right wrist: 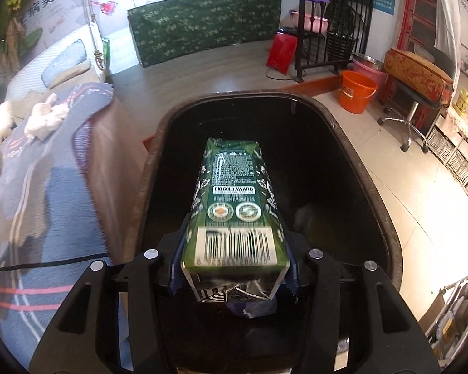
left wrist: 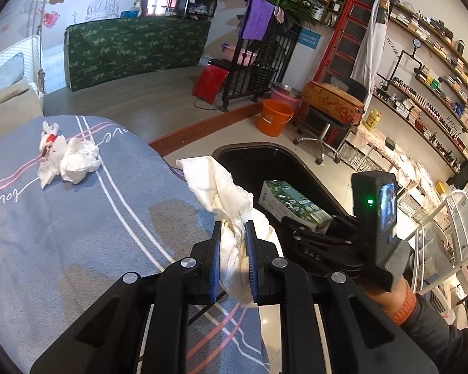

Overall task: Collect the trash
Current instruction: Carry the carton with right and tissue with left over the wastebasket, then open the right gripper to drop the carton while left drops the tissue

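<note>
My left gripper [left wrist: 233, 227] is shut on a crumpled white tissue [left wrist: 221, 184], held over the bed's edge beside the black trash bin [left wrist: 249, 162]. More crumpled tissues and a wrapper [left wrist: 68, 155] lie on the grey striped bedspread [left wrist: 78, 233]. My right gripper [right wrist: 232, 218] is shut on a green drink carton [right wrist: 234, 199], which hangs over the open black trash bin [right wrist: 352, 162]. That carton [left wrist: 291, 204] and the right gripper also show in the left wrist view, above the bin.
An orange bucket [left wrist: 274, 117], a pink basin and a wheeled stool with a cushion [left wrist: 330, 103] stand on the tiled floor beyond the bin. Shelves of bottles line the right wall. A black metal rack [left wrist: 259, 68] stands further back.
</note>
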